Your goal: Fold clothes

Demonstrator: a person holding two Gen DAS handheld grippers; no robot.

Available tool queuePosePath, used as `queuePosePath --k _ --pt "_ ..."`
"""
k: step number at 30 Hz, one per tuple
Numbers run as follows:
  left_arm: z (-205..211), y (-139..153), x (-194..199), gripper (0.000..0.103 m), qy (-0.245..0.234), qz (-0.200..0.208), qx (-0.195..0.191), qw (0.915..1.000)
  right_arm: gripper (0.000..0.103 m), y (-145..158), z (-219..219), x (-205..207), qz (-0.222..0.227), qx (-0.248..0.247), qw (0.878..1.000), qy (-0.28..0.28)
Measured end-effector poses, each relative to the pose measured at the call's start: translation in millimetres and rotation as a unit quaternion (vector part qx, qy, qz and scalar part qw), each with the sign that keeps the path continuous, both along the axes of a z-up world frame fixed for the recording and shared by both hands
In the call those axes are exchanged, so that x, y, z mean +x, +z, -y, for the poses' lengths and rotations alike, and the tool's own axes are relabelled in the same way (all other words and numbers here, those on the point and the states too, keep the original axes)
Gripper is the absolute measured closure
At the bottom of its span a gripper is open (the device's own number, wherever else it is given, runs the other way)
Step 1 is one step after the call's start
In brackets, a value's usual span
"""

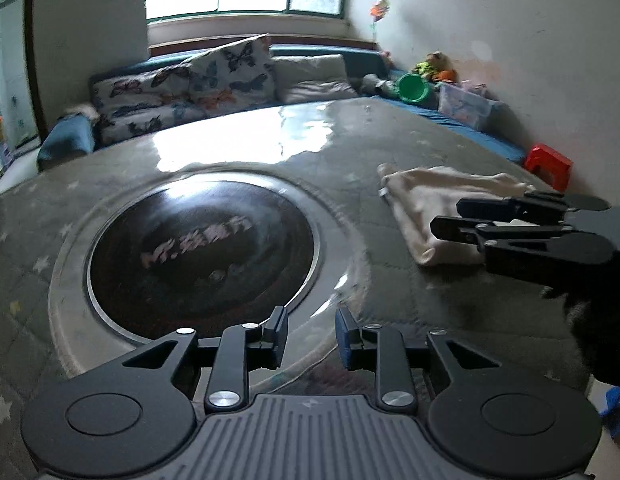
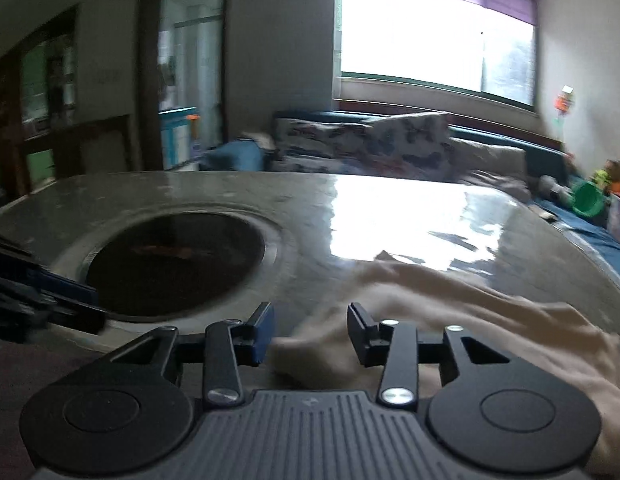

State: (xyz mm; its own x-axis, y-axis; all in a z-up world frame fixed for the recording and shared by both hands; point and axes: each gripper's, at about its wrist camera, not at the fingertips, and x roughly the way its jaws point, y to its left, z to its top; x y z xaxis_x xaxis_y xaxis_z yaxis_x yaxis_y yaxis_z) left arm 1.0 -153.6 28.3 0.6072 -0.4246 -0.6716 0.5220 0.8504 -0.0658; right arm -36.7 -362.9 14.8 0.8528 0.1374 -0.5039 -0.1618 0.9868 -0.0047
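Cream cloth (image 1: 434,204) lies bunched on the shiny worktop (image 1: 237,136), at the middle right of the left view and the lower right of the right view. I count one cloth, two grippers and one dark round plate (image 1: 201,256) set in the worktop. The left gripper (image 1: 312,338) has its fingers apart over the plate, holding nothing. The right gripper (image 2: 312,334) is just above the cloth's near edge, fingers apart too. The worktop looks slippery, so the cloth could slide away. A pinch might also catch only the top layer, making the fold crooked.
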Motion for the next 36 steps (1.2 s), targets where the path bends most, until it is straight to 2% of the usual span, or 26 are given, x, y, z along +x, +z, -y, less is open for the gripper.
queuePosePath --k 3,6,10,12,13,17,19,23,25,28,29,30,33,36 --pt "-12 -8 0 0.074 0.024 -0.007 0.003 0.9997 0.06 -2 -22 12 -0.023 0.019 0.998 0.052" --pt "-25 -14 -4 0.074 0.051 -0.003 0.01 0.9987 0.06 -6 -46 25 -0.027 0.012 0.996 0.086" --pt "-51 -15 -7 0.074 0.097 0.007 0.01 0.9952 0.057 -9 -68 43 -0.048 0.027 0.992 0.113" --pt "-66 -15 -7 0.061 0.124 0.012 0.009 0.9921 0.056 -11 -78 50 -0.056 0.026 0.991 0.121" --pt "-73 -16 -7 0.059 0.14 0.018 0.012 0.9899 0.056 -12 -81 52 -0.059 0.024 0.99 0.124" --pt "-102 -19 -4 0.059 0.195 0.029 0.019 0.9801 0.054 -19 -94 63 -0.07 0.018 0.988 0.134" --pt "-115 -20 0 0.059 0.217 0.027 0.018 0.9756 0.046 -22 -100 68 -0.076 0.015 0.987 0.139" --pt "-136 -23 7 0.058 0.256 0.03 0.019 0.9661 0.042 -29 -113 79 -0.085 0.007 0.985 0.148" --pt "-145 -23 10 0.058 0.271 0.032 0.018 0.9618 0.025 -31 -119 82 -0.086 0.001 0.985 0.151" --pt "-156 -23 13 0.055 0.293 0.04 0.022 0.9551 0.016 -35 -125 85 -0.089 -0.004 0.984 0.154" --pt "-160 -24 13 0.05 0.299 0.042 0.023 0.953 0.014 -36 -127 86 -0.09 -0.008 0.984 0.155" --pt "-163 -25 13 0.049 0.304 0.044 0.023 0.9515 0.008 -37 -128 87 -0.092 -0.01 0.983 0.156" --pt "-166 -26 12 0.045 0.306 0.05 0.025 0.9504 0.0 -39 -130 88 -0.099 -0.013 0.983 0.156" --pt "-161 -28 10 0.037 0.301 0.057 0.027 0.9515 0.0 -41 -129 90 -0.101 -0.012 0.984 0.149"
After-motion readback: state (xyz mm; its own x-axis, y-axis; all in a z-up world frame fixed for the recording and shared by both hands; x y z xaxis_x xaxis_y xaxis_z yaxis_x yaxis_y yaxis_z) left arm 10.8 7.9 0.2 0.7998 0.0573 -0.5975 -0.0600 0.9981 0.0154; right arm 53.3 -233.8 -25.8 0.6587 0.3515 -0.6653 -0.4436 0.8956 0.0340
